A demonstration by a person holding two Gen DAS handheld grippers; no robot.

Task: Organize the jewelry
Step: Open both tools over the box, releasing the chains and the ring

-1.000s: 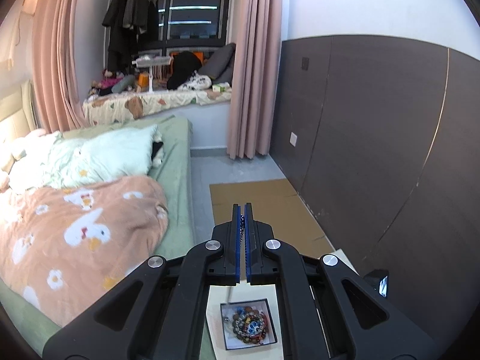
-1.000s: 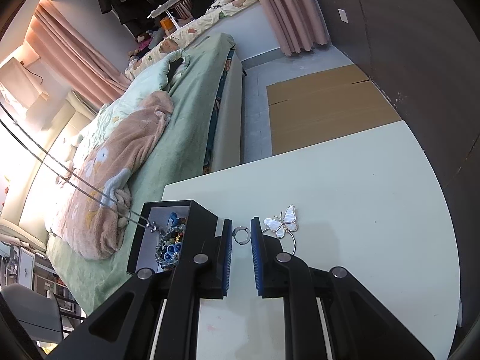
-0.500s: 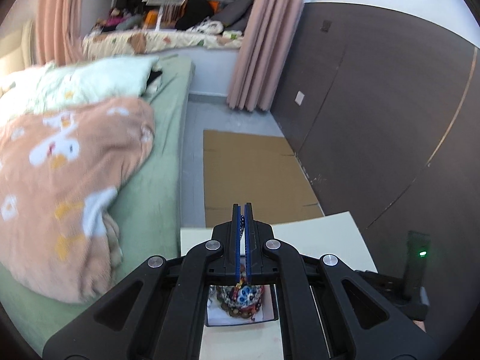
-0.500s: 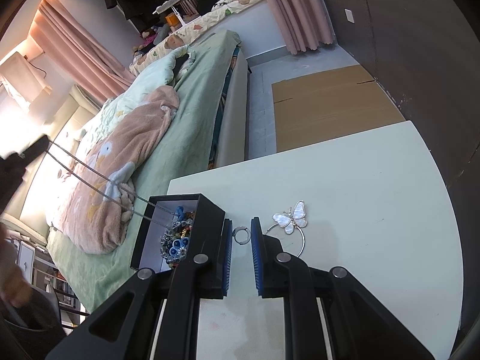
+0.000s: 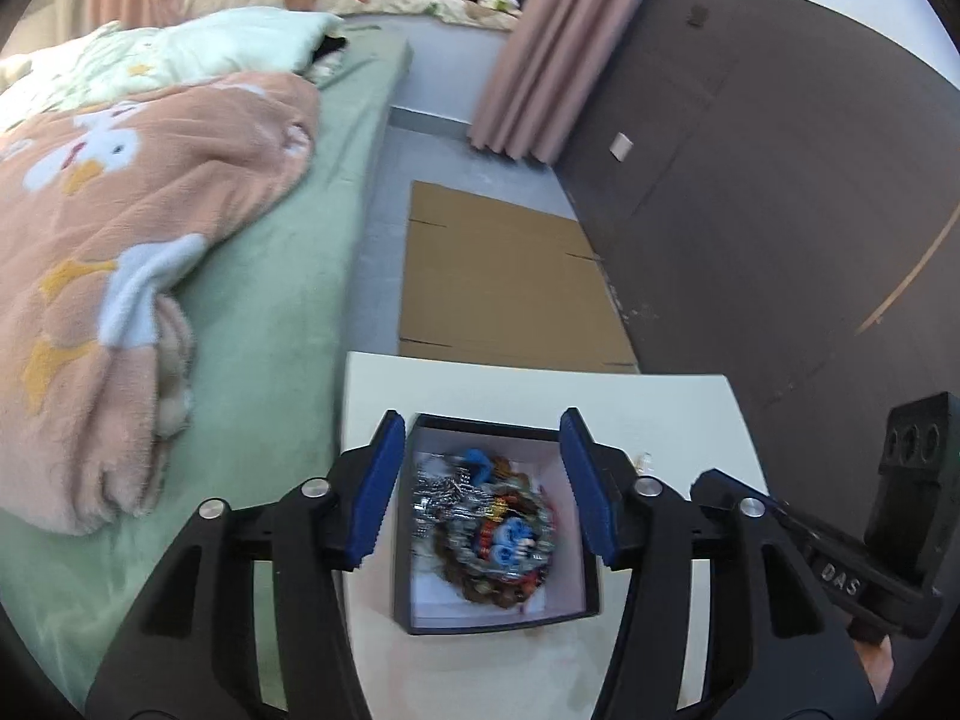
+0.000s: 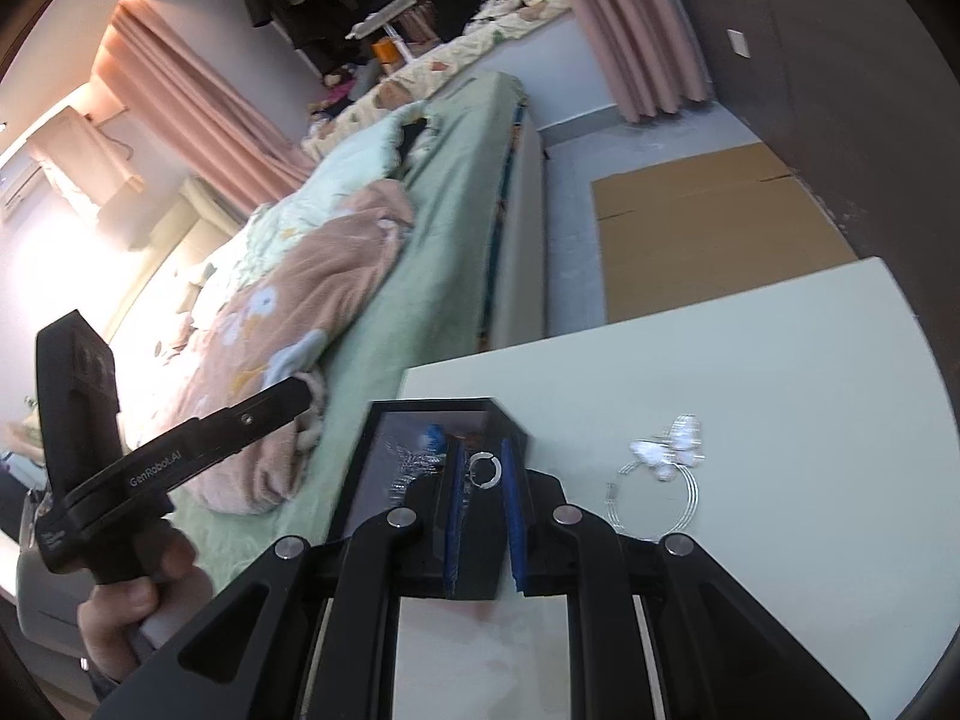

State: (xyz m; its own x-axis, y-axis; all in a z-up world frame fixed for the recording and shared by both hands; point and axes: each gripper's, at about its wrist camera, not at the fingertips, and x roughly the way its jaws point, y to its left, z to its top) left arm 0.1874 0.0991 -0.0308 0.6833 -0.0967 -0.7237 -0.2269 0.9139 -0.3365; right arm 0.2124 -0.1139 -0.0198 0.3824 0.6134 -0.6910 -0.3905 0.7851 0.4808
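A black box [image 5: 414, 540] with a white lining stands on the white table [image 5: 660, 408], holding a heap of beaded bracelets [image 5: 504, 540] and a silver chain [image 5: 444, 492]. My left gripper [image 5: 482, 420] hovers just above the box, its jaws opening, both blue pads apart and nothing pressed between them. In the right wrist view my right gripper [image 6: 482, 450] is shut on a small silver ring [image 6: 485, 471], held over the near right corner of the box [image 6: 384, 420]. A butterfly pendant on a thin hoop [image 6: 666, 450] lies on the table [image 6: 780, 390] to the right.
A bed with a green sheet and a peach blanket [image 5: 120, 240] runs along the table's left edge. Flat cardboard [image 5: 504, 276] lies on the floor beyond the table, beside a dark wall panel [image 5: 780, 180]. A hand [image 6: 132, 606] holds the left gripper's handle left of the box.
My left gripper has come down over the box and opened, and the chain it held now lies inside. My right gripper has shifted left with the ring, over the box's corner.
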